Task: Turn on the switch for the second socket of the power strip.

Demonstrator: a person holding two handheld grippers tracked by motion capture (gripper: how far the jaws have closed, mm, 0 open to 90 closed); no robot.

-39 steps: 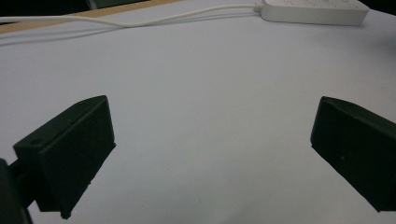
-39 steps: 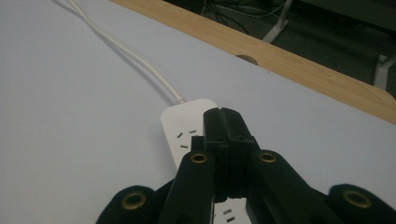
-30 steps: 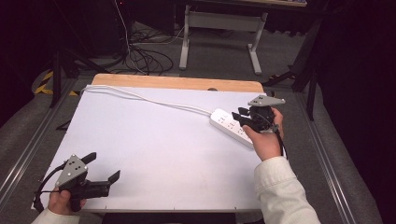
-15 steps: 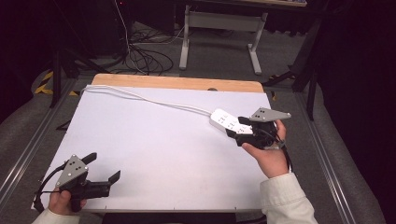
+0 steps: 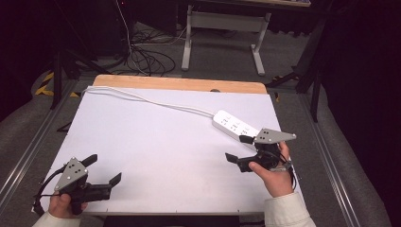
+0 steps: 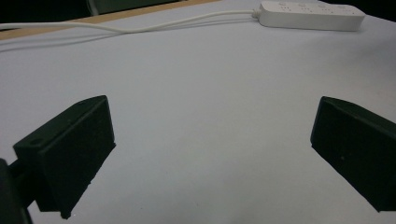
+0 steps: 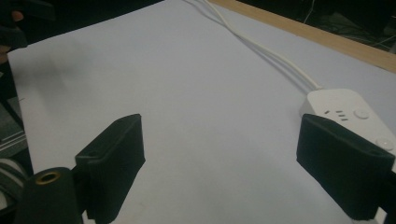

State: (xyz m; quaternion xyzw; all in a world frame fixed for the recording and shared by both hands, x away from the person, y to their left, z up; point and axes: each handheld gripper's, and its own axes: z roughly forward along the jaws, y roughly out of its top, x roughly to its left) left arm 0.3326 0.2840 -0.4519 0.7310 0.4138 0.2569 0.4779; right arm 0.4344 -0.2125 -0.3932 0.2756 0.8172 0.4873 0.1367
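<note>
Grippers sit at both near corners of the white table [image 5: 161, 156]. At the near left, the left gripper [image 5: 101, 169] is held in the person's left hand [image 5: 64, 205], its jaws spread wide with nothing between them; its own view shows only bare tabletop in the gap. A white cable [image 5: 142, 98] runs from the far left edge across to a white power strip [image 5: 235, 125] lying flat toward the right side. The right gripper [image 5: 239, 149], in the right hand [image 5: 272, 177], is beside the strip's near end, jaws wide apart and empty; one jaw seems just over the strip's end, though contact is unclear.
</note>
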